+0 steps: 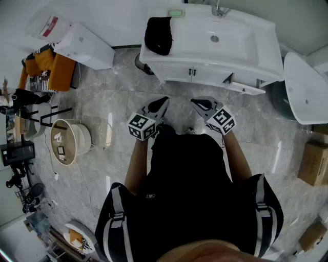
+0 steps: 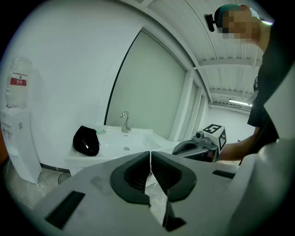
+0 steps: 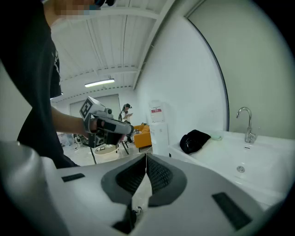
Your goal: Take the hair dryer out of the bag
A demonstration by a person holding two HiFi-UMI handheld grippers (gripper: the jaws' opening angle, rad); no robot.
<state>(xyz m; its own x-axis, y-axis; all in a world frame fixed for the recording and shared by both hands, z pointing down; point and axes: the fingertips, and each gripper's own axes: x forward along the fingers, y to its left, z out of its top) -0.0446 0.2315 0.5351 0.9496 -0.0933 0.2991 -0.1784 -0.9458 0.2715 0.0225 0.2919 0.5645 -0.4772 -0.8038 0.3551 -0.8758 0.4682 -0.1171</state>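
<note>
Left gripper (image 1: 163, 100) and right gripper (image 1: 198, 102), closed and empty, hover before the sink (image 1: 246, 29), seemingly poised for the bag (image 1: 158, 35) at its left end.

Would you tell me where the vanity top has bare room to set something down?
Bare: the basin between the black bag and the drain, and its right side. Crowded: the back-left corner, with bag and green soap.
</note>
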